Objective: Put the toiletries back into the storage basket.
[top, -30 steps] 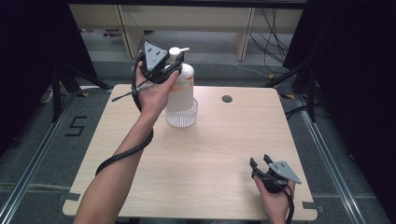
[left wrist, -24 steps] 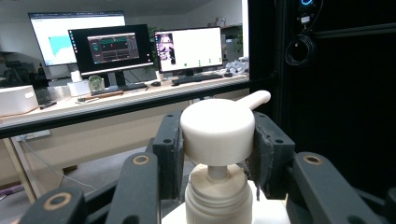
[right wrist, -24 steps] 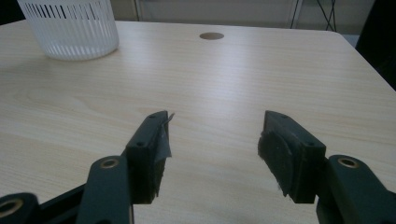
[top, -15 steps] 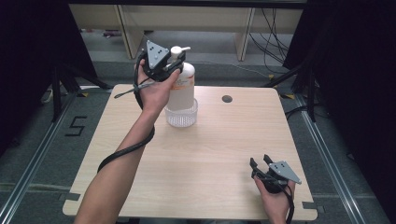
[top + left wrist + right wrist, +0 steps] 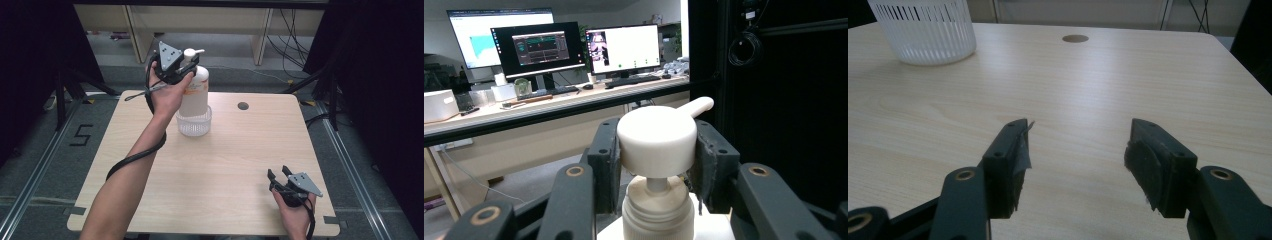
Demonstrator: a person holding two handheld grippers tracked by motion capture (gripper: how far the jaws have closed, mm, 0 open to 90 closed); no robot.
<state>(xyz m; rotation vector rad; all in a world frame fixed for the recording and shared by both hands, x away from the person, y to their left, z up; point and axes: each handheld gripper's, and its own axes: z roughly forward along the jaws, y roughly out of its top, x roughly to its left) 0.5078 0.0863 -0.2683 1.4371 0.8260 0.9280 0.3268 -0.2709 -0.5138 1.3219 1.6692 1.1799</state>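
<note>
Wooden table [image 5: 220, 165]: pump bottle [image 5: 195, 92] in clear basket [image 5: 194, 124], left tool [image 5: 186, 66] clamped on its pump head.

Scarcely any change: at most a hair's drift rightward of left tongs [image 5: 187, 60] clamped on pump bottle [image 5: 196, 92].

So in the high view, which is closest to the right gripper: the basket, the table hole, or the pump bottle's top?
From the right gripper:
1. Basket, up-left, mid-table.
2. Table hole, near the far edge.
3. Pump top, farthest, held high by the left gripper.
</note>
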